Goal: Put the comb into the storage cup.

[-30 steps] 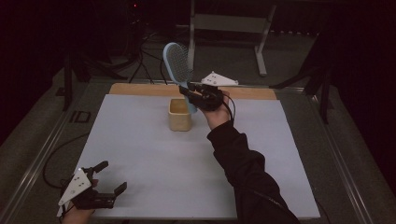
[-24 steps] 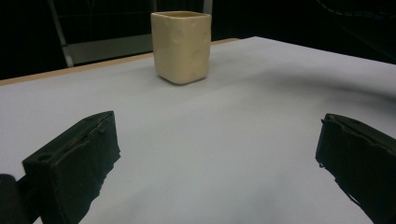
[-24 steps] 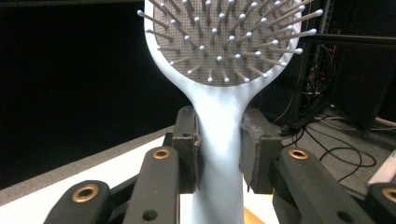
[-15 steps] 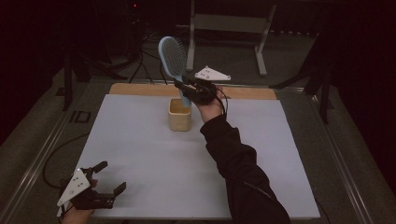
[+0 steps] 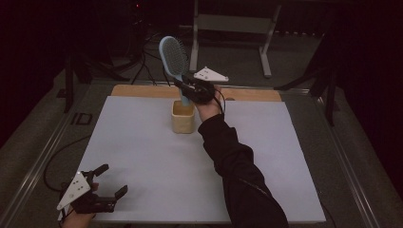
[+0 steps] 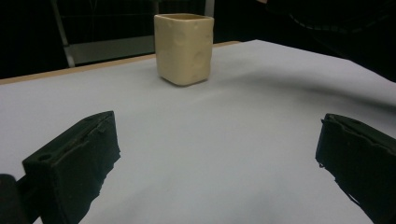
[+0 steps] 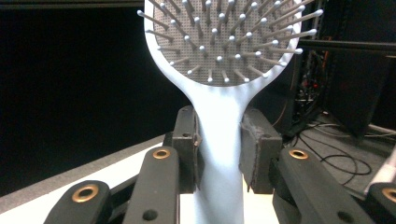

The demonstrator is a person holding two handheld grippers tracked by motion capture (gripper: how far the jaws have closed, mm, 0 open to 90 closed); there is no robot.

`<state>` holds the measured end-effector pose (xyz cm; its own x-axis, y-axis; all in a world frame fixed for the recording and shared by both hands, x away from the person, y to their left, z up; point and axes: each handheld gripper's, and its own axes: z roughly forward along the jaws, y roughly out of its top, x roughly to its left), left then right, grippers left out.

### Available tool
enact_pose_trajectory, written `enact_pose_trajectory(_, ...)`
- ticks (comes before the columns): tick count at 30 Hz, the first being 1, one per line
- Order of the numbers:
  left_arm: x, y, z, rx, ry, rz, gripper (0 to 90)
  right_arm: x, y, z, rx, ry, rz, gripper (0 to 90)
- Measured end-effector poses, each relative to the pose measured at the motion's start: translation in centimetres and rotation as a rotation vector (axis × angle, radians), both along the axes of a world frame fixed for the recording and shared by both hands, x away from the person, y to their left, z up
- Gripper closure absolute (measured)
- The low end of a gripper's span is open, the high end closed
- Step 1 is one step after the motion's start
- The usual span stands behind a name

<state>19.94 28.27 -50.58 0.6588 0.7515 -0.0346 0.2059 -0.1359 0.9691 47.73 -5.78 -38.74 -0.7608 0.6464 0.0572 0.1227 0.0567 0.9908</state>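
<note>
Dark racks and cables are standing behind the bench [image 5: 142, 156], whose pale sheet is covering all but a wooden strip at the far edge. Since a second ago the right tool [image 5: 186, 88] has been shifting left and lower, bringing the brush [image 5: 172, 59] more upright with its handle end now over the cup [image 5: 183, 116]. Its jaws are clamping the handle [image 7: 219, 154]. The left tool [image 5: 110, 180] is keeping still at the near corner, jaws apart with nothing between them. The brush's top is cut off in the right gripper view.
</note>
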Motion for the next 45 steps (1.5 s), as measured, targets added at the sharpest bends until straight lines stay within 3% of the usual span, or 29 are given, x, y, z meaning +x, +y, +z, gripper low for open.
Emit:
enact_pose_trajectory(10, -0.1, 0.1, 0.0, -0.006, 0.003, 0.000, 0.0, 1.0, 0.3, -2.2, 0.002, 0.029, -0.013, 70.4)
enact_pose_trajectory(24, -0.1, 0.2, 0.0, -0.007, 0.001, 0.002, 0.0, 1.1, 0.2, -4.4, 0.005, 0.042, -0.011, 70.3)
enact_pose_trajectory(45, -0.1, 0.1, -0.1, -0.005, 0.004, 0.002, 0.0, 0.5, 0.0, -6.3, -0.031, 0.054, -0.002, 70.1)
